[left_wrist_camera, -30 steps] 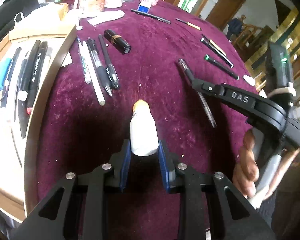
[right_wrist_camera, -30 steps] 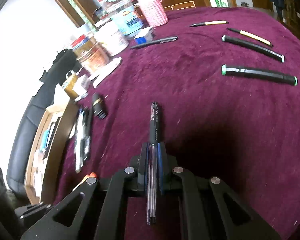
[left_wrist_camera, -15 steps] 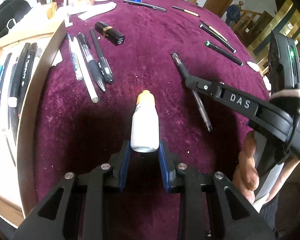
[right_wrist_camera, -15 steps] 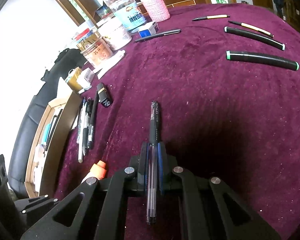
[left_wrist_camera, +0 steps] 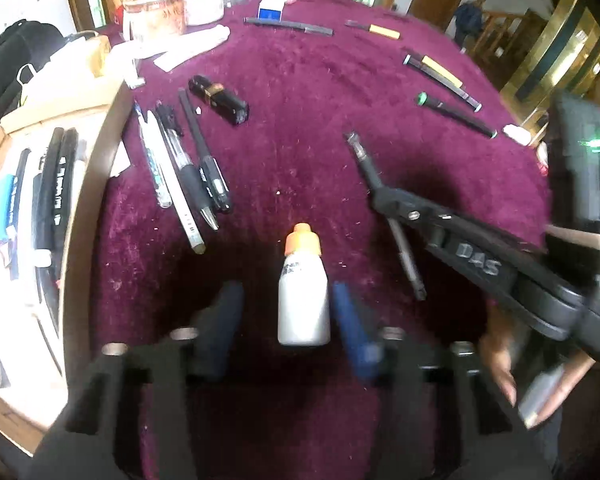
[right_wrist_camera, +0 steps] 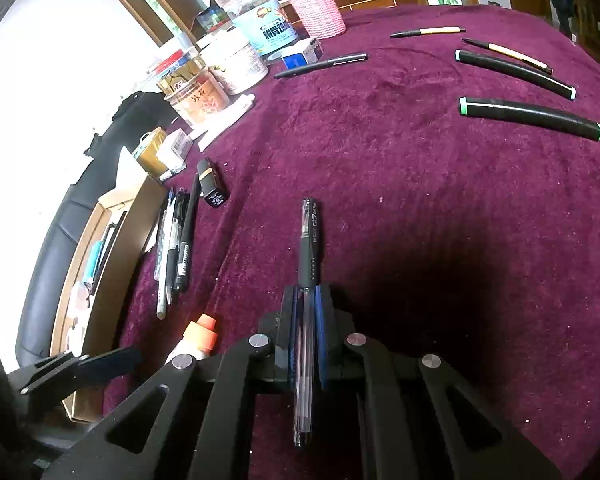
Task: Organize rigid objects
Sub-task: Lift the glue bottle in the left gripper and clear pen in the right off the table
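A small white bottle with an orange cap lies on the purple cloth between the spread jaws of my left gripper, which is open and clear of it on both sides. It also shows in the right wrist view. My right gripper is shut on a black gel pen and holds it above the cloth; it also shows in the left wrist view. A row of pens and a black lipstick lie beside a wooden tray.
The tray at the left holds markers. Jars and a pink holder stand at the table's far edge. Black markers and thin pens lie scattered at the far right.
My left gripper has opened and let go of the white bottle, which now lies on the cloth. My right gripper still holds the pen and has hardly moved.
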`<state>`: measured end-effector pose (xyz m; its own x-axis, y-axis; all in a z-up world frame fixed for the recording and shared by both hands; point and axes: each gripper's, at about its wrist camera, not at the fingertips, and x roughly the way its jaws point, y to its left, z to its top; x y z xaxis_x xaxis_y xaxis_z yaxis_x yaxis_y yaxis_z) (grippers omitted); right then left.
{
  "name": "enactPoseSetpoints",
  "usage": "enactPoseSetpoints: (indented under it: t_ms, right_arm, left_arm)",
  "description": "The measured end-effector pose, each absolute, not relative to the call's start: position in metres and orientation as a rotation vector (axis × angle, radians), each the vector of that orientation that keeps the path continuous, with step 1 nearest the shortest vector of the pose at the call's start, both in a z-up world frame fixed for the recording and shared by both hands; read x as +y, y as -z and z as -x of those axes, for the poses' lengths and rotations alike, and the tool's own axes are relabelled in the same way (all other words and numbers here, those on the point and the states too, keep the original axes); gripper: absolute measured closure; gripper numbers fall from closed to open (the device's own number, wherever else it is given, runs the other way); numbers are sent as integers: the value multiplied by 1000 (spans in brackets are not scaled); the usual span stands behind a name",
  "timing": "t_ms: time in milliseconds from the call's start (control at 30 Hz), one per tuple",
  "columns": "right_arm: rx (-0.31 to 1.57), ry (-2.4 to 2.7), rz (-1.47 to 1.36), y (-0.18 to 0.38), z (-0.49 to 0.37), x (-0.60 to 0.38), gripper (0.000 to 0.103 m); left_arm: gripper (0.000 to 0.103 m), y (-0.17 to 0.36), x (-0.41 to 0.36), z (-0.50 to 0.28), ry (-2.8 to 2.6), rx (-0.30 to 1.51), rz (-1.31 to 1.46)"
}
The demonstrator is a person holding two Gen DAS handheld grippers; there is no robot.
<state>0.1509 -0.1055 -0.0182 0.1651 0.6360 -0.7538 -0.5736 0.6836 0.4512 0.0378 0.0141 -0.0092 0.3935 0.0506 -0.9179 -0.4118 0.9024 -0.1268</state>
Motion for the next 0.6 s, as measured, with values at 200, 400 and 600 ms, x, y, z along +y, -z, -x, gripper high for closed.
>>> enactPoseSetpoints:
  t_ms: [200,400,600]
  right_arm:
    - [1109,-863,-66,18,-151,-106,95]
    - [1098,-870,-80,16,-149,-108,95]
    - [1053,-899,-115,1,-131,-110,95]
  left_arm:
    - [79,15,5,-38,-307,1122,293]
    - [79,3,25,-9,-297,1028,469]
    - [79,-29,54,31,-257,922,596]
